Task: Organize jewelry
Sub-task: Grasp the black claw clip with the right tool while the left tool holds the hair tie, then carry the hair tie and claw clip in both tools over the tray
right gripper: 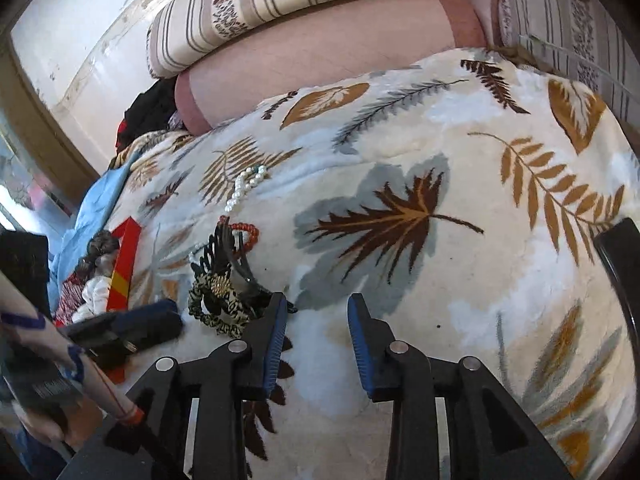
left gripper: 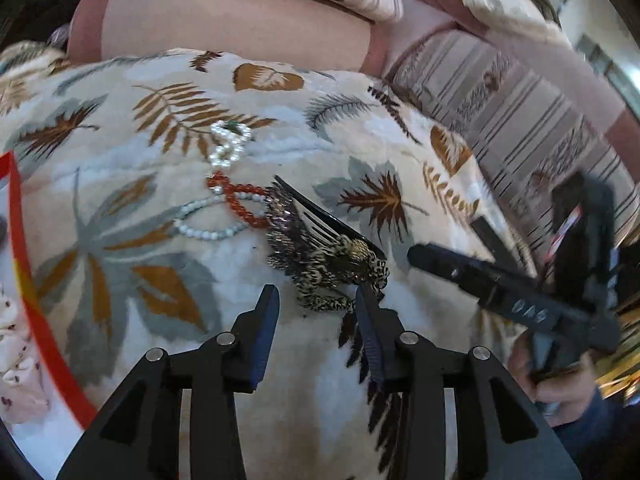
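Note:
On a leaf-print blanket [left gripper: 120,208] lie a white pearl strand [left gripper: 230,142], a red bead bracelet [left gripper: 240,200], a pale bead bracelet [left gripper: 204,228], and a black comb with gold filigree ornament [left gripper: 328,256]. My left gripper [left gripper: 318,300] is open and empty just in front of the ornament. The right gripper [left gripper: 500,280] shows at the right of that view. In the right wrist view my right gripper [right gripper: 318,312] is open and empty, with the comb and ornament [right gripper: 224,292] just left of it, the red bracelet [right gripper: 248,232] and pearls [right gripper: 244,184] beyond.
A red-edged box [left gripper: 24,272] holding pale items sits at the left; it also shows in the right wrist view [right gripper: 126,264]. Pink and striped cushions [right gripper: 320,48] lie behind the blanket. A dark chair edge [right gripper: 620,272] is at the right.

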`<action>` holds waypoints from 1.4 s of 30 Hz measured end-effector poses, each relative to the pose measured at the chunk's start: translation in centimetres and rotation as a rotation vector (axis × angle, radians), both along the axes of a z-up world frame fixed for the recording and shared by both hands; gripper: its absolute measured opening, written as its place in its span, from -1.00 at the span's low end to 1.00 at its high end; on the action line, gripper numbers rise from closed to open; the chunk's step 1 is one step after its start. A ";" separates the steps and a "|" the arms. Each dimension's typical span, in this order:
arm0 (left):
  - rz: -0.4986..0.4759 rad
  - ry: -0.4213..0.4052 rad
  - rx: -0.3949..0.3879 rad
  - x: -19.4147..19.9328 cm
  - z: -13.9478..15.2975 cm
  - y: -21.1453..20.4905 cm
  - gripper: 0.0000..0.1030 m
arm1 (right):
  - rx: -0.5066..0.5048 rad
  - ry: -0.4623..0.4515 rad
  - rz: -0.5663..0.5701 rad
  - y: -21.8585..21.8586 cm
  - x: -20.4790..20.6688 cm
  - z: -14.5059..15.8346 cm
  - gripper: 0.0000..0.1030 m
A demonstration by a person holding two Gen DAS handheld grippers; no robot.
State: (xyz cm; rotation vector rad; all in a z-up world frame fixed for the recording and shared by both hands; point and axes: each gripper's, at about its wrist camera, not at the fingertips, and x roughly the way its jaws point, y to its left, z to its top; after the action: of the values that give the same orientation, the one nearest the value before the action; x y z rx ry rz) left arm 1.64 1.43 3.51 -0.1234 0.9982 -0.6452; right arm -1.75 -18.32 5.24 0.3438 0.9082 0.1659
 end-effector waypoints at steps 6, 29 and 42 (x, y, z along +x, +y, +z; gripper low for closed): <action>0.018 0.005 0.053 0.4 -1.8 -1.9 -0.89 | 0.004 -0.009 0.010 -0.2 0.3 0.1 -0.30; 0.164 -0.284 -0.141 -0.4 7.6 6.3 -0.89 | -0.222 -0.100 0.282 6.3 2.3 0.7 0.64; 0.169 -0.286 -0.104 -0.4 7.0 5.9 -0.89 | -0.223 -0.053 0.324 7.2 3.9 -1.5 -0.33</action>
State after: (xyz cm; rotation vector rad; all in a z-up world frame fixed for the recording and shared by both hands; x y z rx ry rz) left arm 1.29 7.32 10.47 -0.1991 0.6711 -0.5426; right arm 2.19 -11.09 3.77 -0.0174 0.9157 0.3668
